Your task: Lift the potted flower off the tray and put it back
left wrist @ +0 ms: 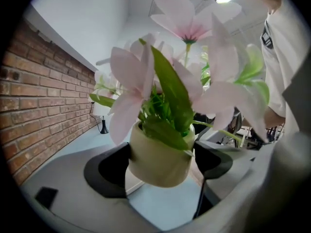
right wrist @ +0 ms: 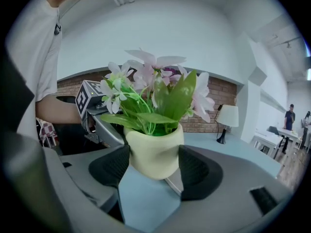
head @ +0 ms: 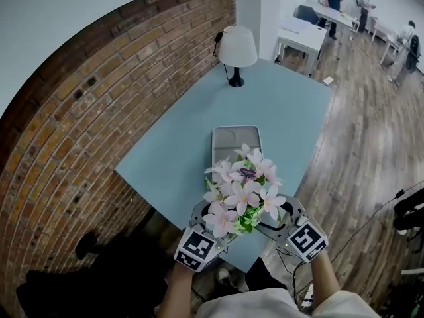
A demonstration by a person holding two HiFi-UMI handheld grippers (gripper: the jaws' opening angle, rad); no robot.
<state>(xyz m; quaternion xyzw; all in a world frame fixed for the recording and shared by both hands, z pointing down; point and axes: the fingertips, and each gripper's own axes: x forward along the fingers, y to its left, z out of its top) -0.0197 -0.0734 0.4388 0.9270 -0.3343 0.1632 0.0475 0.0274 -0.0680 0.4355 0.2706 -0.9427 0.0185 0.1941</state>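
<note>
Potted flower (head: 244,191) held up clear of the tray (head: 228,141), squeezed from both sides

In the head view the cream pot (right wrist: 153,154) is totally buried under the pink blooms (head: 242,197), and so is the near end of the tray; only the marker cubes (head: 197,249) are left sticking out. The grip is seen properly in the gripper views: the left gripper (left wrist: 160,164) has its fingers (left wrist: 109,171) closed on the pot, and the right gripper (right wrist: 154,164) is clamped on it the same way. The plant is carried roughly upright, stems pointed up at the head camera, with pale blue bench (head: 285,111) shown under its base, nearer the person than the tray. The closest petals are blurred in the left gripper view. Black-and-white square patterns are printed on the cubes.
</note>
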